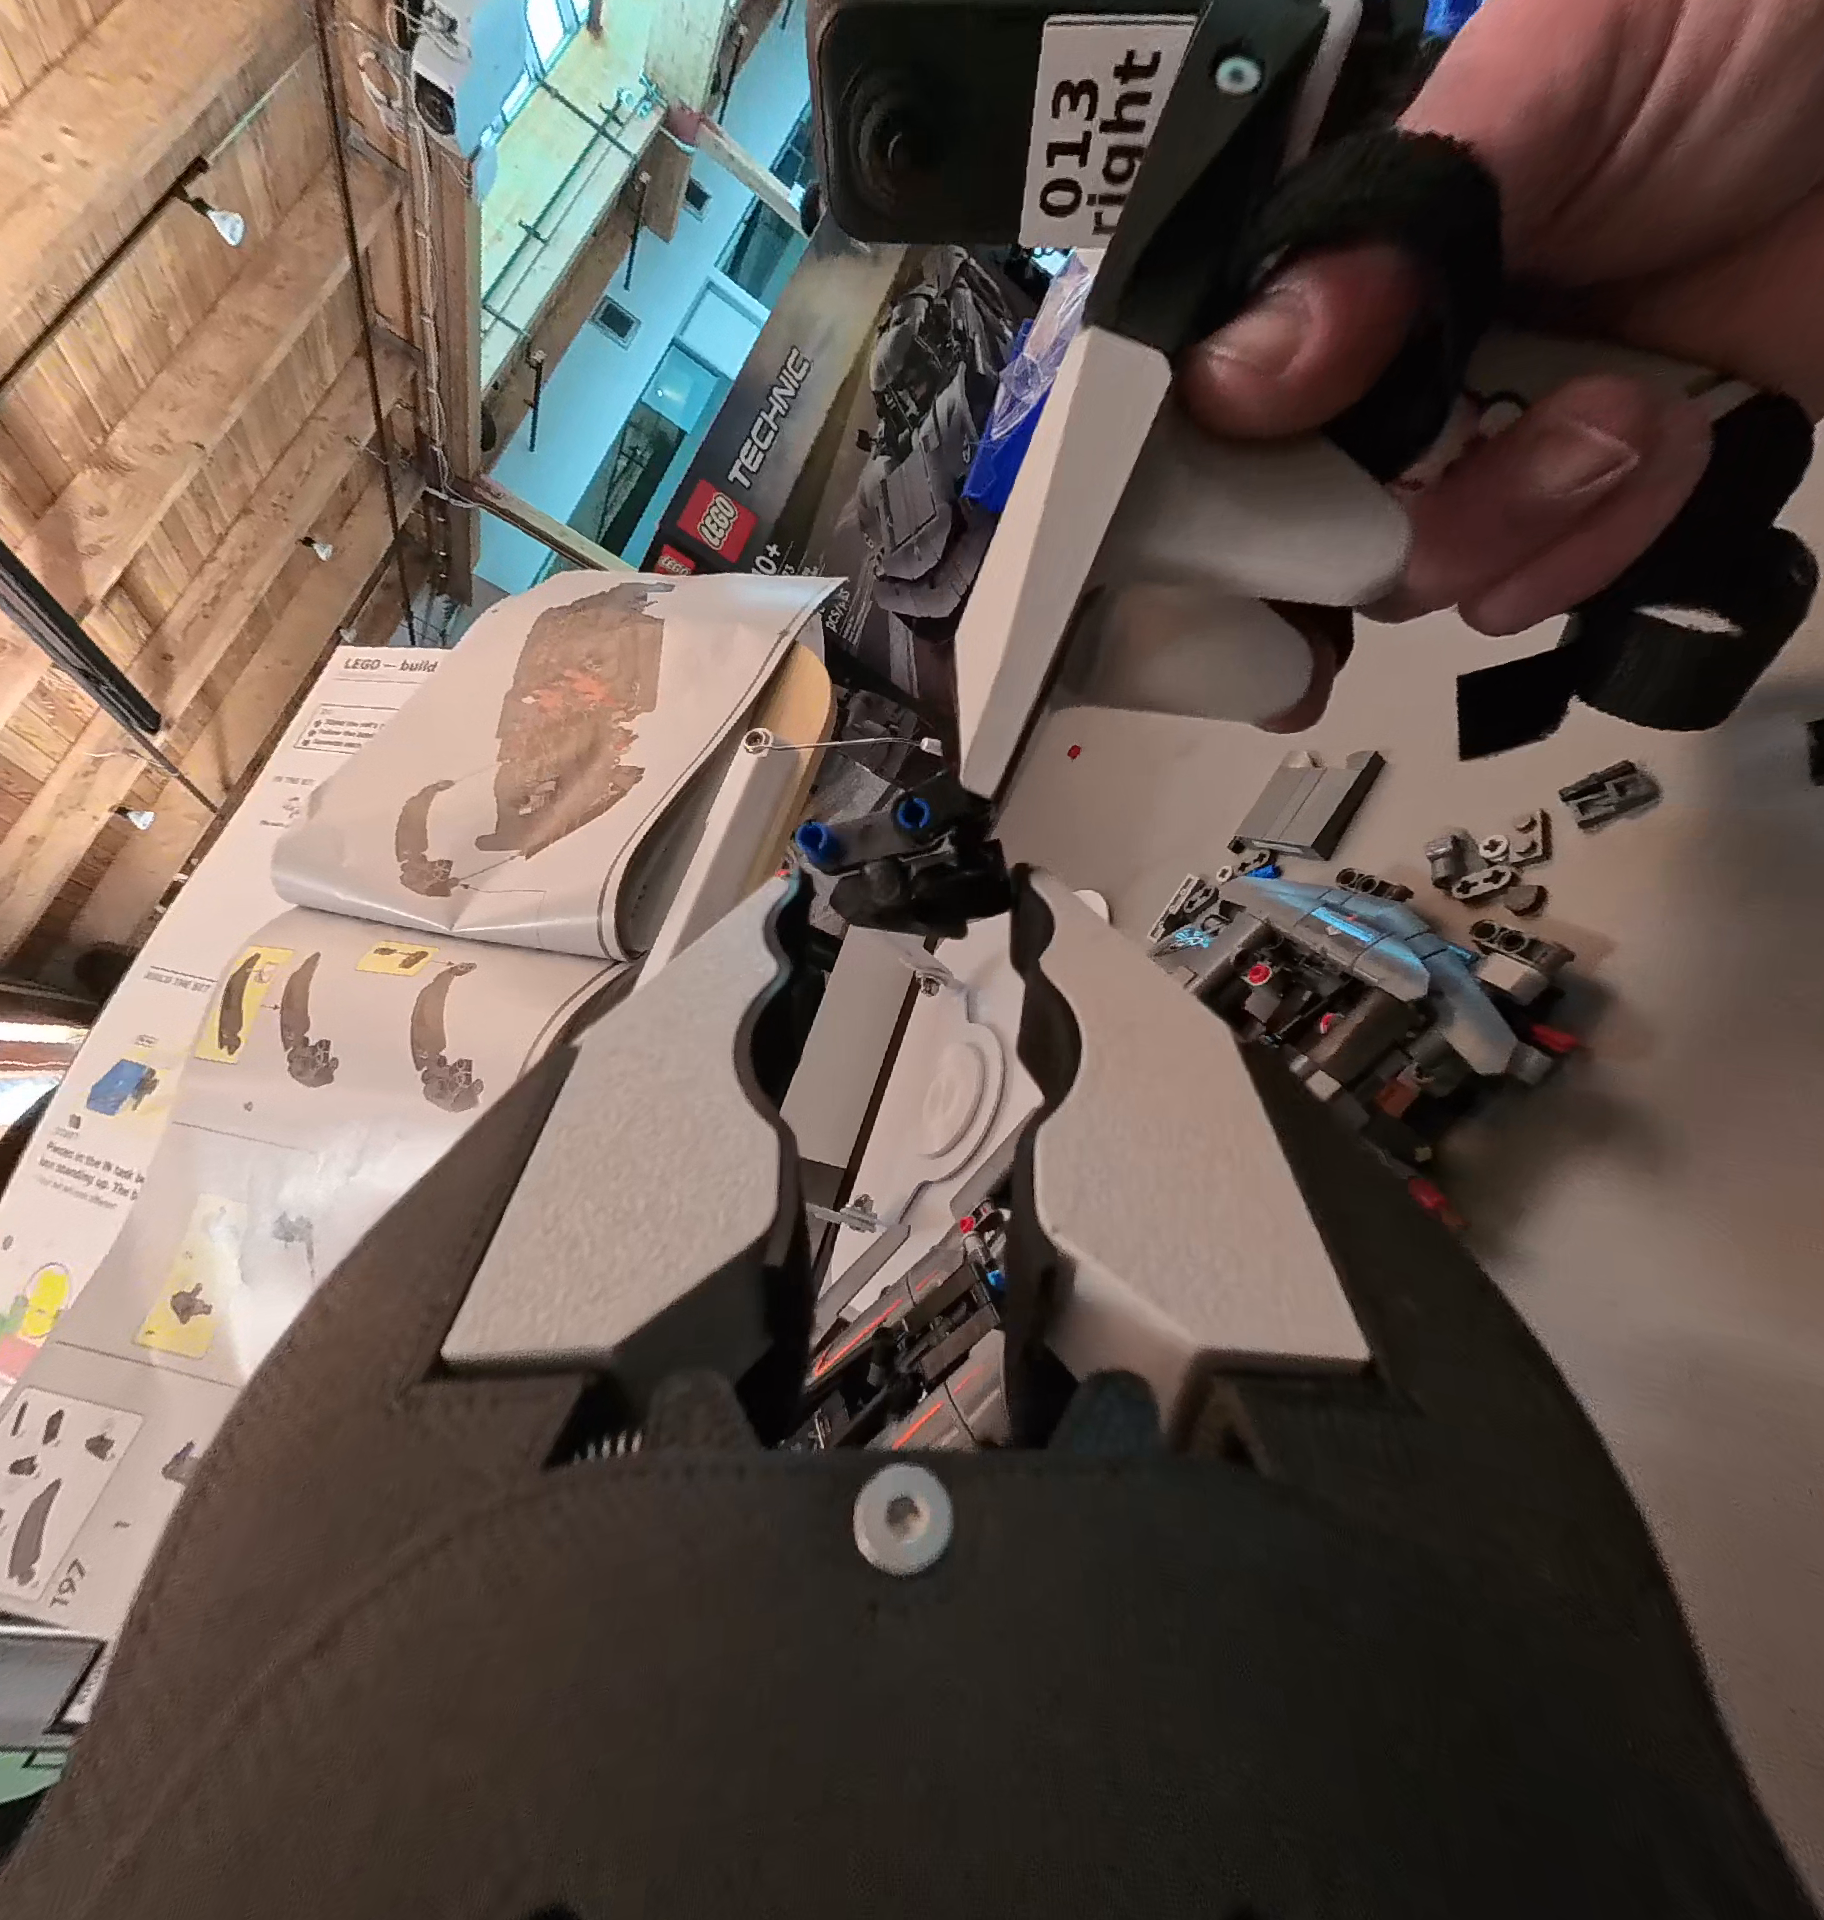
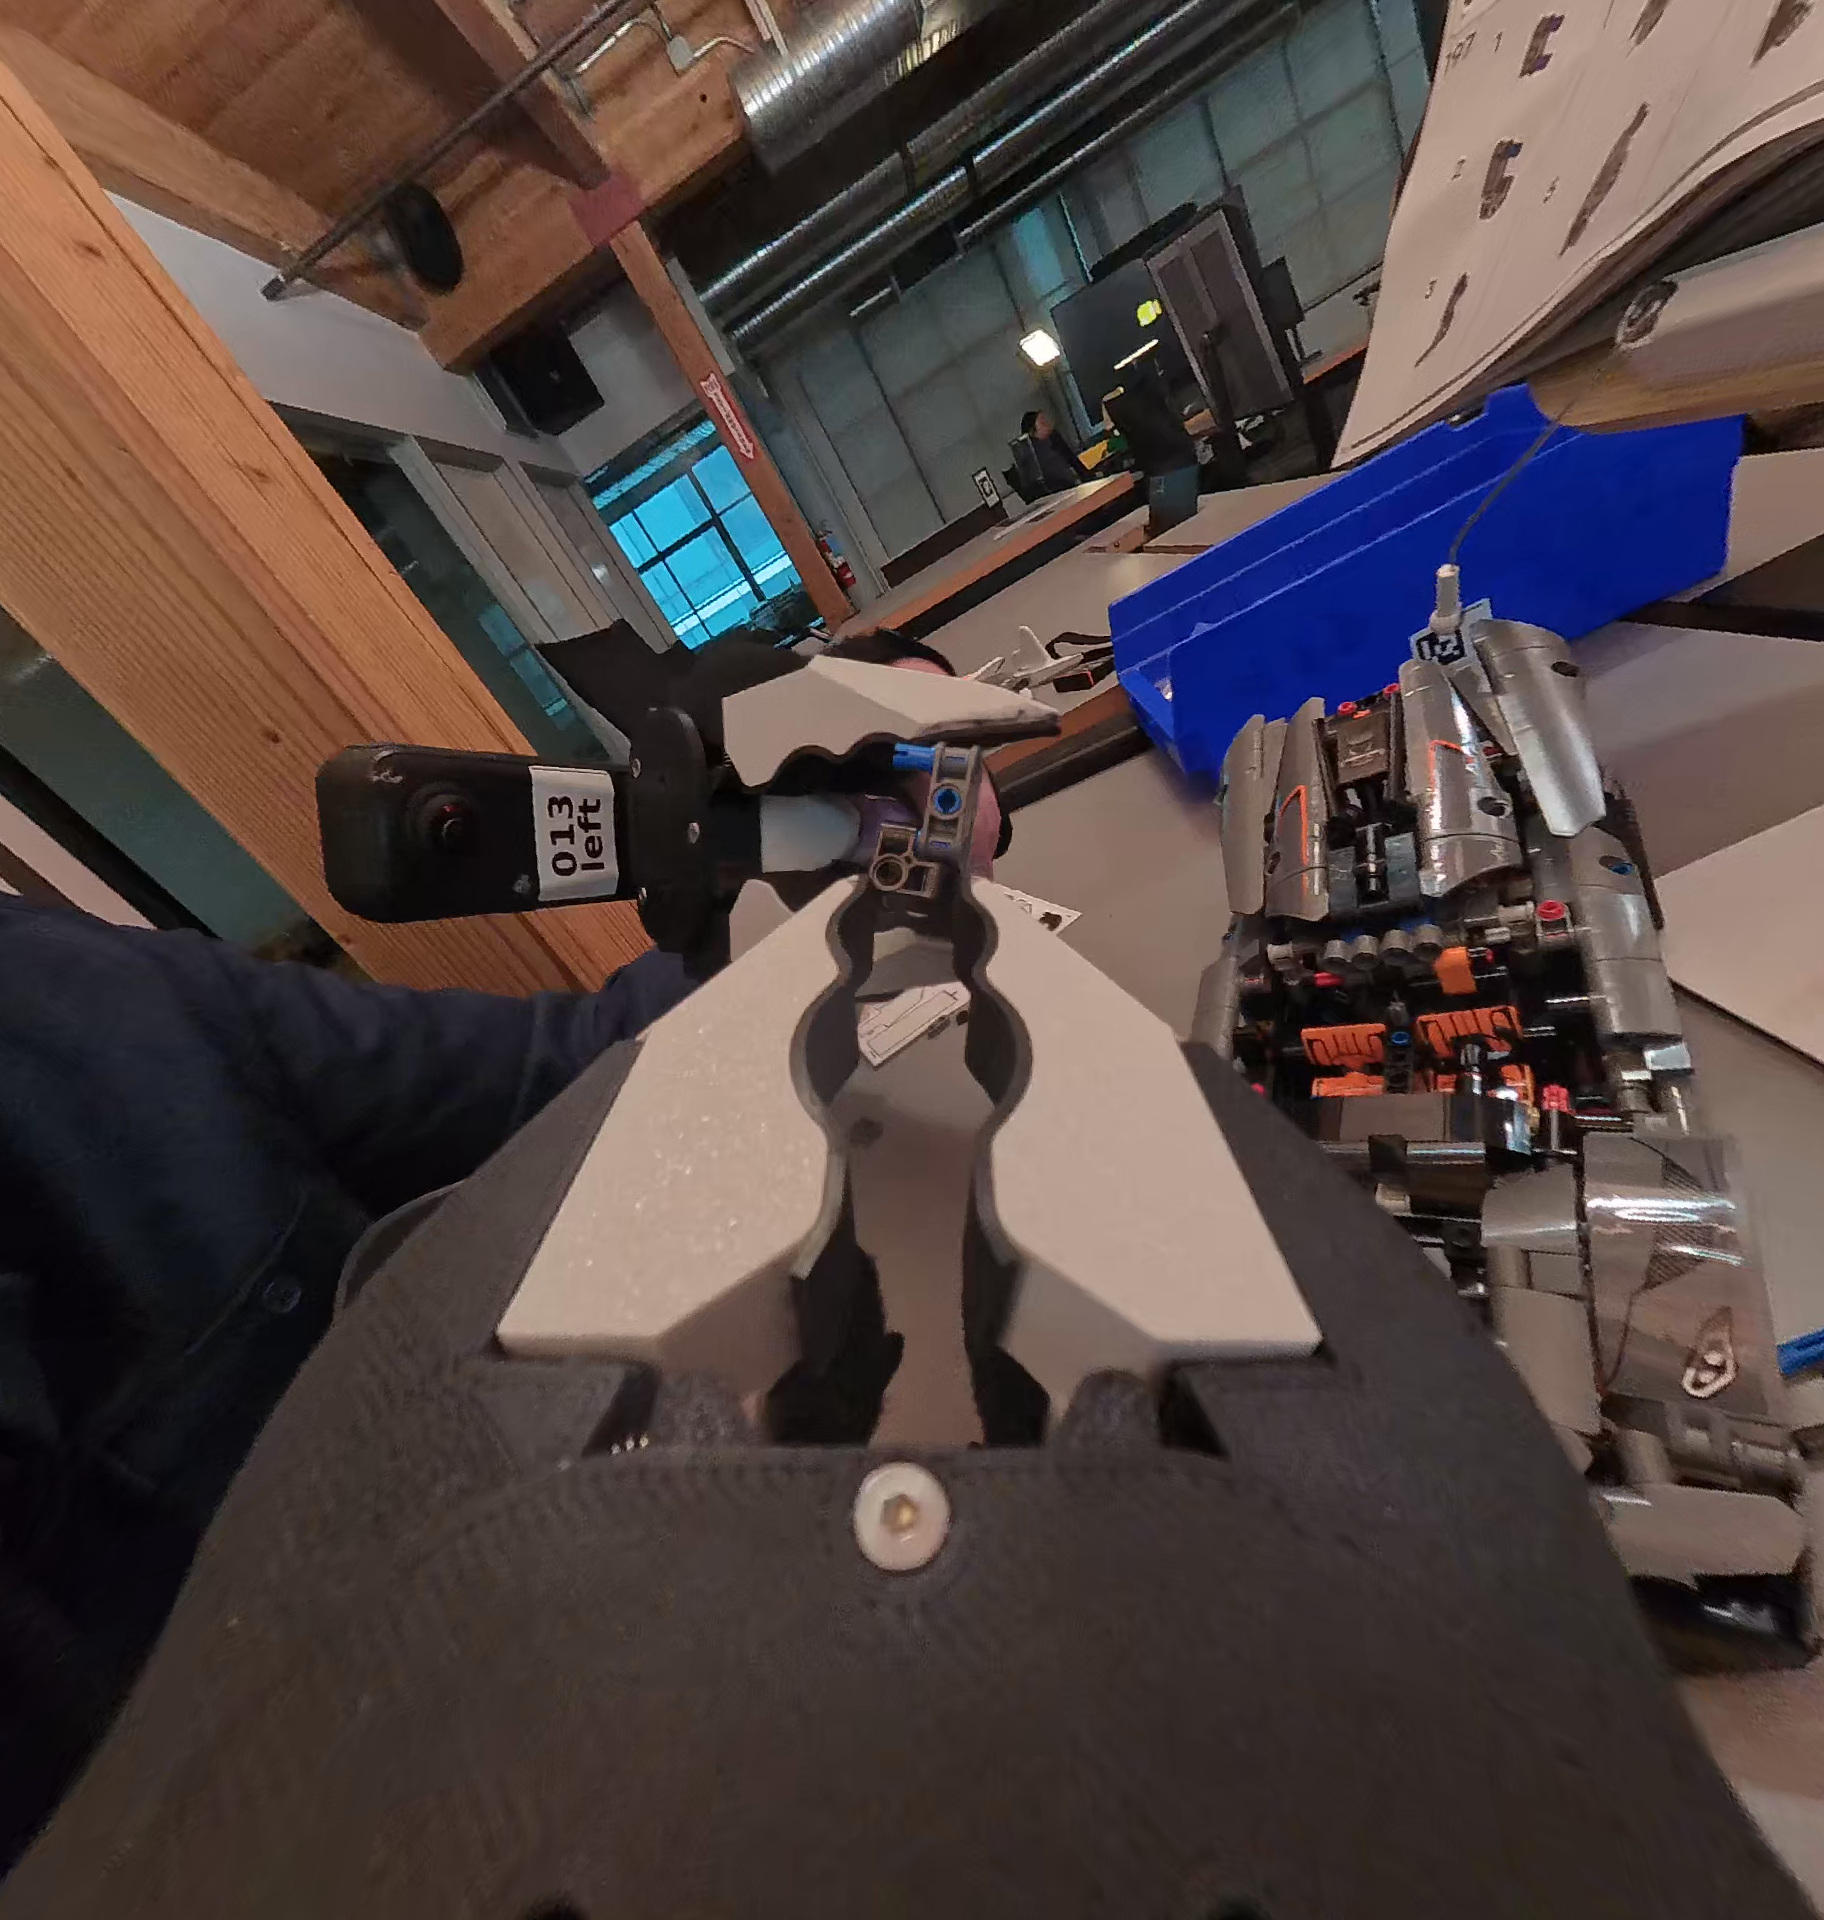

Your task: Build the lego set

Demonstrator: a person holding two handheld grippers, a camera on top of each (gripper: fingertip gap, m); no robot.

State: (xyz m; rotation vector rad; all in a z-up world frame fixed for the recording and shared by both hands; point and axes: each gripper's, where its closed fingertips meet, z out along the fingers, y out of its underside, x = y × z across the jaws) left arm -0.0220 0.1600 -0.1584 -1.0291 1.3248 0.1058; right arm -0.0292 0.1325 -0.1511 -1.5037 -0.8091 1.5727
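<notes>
Grey table [image 2: 1116, 862], lego subassembly [image 2: 923, 831] upright, both grippers clamping

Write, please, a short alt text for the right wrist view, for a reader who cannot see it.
Both grippers meet on a small black lego assembly with blue pins, held above a grey table: the right gripper from below, the left gripper from the left. A grey, partly built lego car stands at right, before a blue bin.

A pale grey worktop [image 2: 1116, 883] carries the part-built grey model [image 2: 1459, 935] at right of the frame, a blue bin [image 2: 1407, 603] beyond it at upper right, and loose dark pieces [image 1: 1490, 862] near the model in the left wrist view
</notes>
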